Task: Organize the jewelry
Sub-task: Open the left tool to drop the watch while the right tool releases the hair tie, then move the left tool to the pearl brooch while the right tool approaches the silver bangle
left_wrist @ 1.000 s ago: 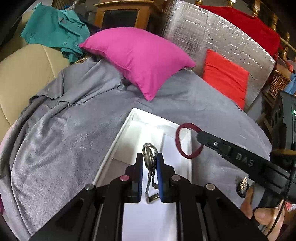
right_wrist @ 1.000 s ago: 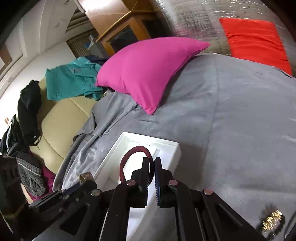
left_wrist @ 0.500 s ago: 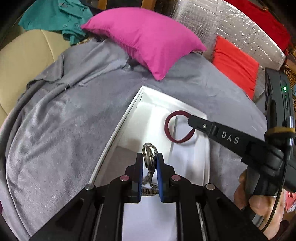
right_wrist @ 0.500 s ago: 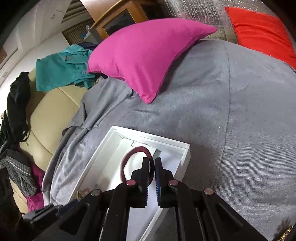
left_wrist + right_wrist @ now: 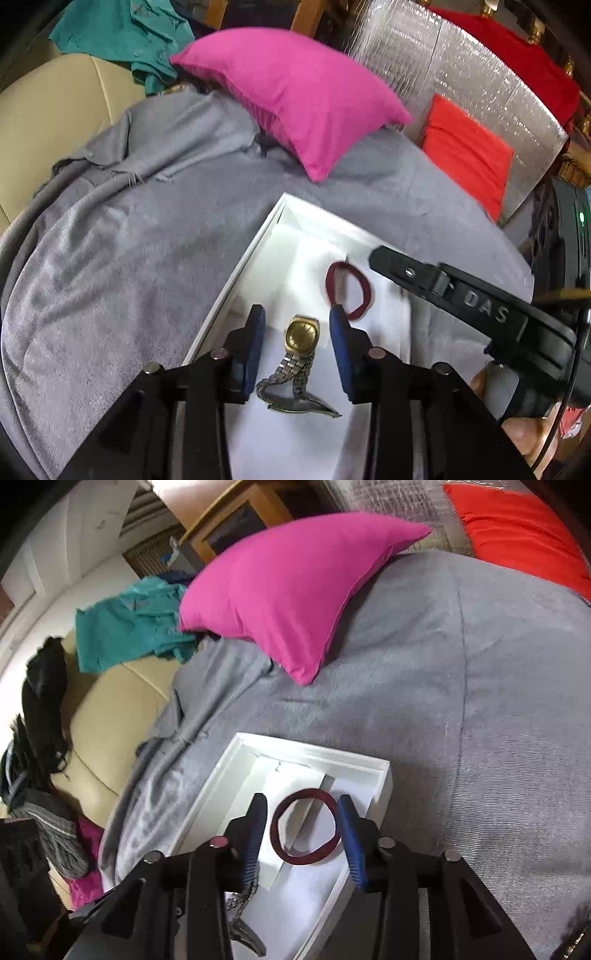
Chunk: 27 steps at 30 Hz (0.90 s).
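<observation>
A white box (image 5: 229, 291) lies open on the grey blanket. In it lies a watch (image 5: 301, 332) with a gold face and a metal band, face up, between the fingers of my left gripper (image 5: 297, 317). Those jaws are opening and the pads stand clear of the watch. Further in lies a dark red bangle (image 5: 367, 288). In the right wrist view the bangle (image 5: 303, 861) rests flat on the box floor between the fingers of my right gripper (image 5: 302, 801), whose jaws are opening too; nothing is pressed. The watch band (image 5: 240, 901) shows at the lower left.
A pink pillow (image 5: 295, 96) lies beyond the box on the grey blanket (image 5: 129, 258). A red cushion (image 5: 465, 147) leans on a silver foil panel (image 5: 461, 66) at the right. A beige sofa (image 5: 55, 96) with a teal garment (image 5: 122, 33) is at the left. A person's hand (image 5: 517, 435) holds the right gripper.
Both grippers have opened. The watch has dropped from the left jaws and lies flat in the box. The bangle has left the right jaws and lies on the box floor.
</observation>
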Each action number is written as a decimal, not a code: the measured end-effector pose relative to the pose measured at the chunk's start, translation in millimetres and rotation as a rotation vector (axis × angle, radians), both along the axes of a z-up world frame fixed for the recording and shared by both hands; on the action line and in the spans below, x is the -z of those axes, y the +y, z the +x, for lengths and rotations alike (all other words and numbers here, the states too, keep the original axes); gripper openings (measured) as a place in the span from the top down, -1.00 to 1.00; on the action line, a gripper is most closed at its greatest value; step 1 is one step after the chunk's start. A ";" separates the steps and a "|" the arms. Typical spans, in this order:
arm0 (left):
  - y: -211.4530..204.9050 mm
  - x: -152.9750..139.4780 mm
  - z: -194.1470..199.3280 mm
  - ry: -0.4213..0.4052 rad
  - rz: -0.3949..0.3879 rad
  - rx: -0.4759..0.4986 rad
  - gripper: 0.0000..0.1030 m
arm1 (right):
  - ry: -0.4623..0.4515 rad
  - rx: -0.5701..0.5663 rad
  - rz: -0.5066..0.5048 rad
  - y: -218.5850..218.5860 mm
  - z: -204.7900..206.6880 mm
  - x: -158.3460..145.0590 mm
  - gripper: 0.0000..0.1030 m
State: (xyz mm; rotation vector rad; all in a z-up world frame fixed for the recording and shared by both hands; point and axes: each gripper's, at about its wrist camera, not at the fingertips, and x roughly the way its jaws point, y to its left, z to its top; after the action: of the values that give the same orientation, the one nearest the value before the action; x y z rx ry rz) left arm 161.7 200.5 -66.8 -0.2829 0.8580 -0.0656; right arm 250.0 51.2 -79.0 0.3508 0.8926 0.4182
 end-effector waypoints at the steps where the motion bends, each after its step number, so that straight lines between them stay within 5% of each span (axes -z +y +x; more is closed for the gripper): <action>1: -0.5 -3.3 -1.1 -0.011 -0.003 0.003 0.29 | -0.011 0.011 0.006 -5.4 -3.6 -2.5 0.15; 8: -17.0 -28.7 -14.3 -0.092 0.054 0.002 0.18 | -0.089 0.064 0.008 -53.9 -37.4 -23.8 0.16; 19: -99.9 -43.9 -31.5 -0.138 0.099 0.188 0.02 | -0.125 0.190 -0.119 -183.0 -124.7 -48.6 0.16; 27: -169.7 -39.9 -52.6 -0.140 0.145 0.329 0.02 | -0.109 0.335 -0.101 -271.3 -200.2 -45.7 0.16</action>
State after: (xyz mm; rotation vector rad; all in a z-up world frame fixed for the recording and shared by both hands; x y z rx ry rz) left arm 109.1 30.8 -26.9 0.0012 0.7587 -0.3245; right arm 49.7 -220.1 -33.3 0.3735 0.7288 0.0814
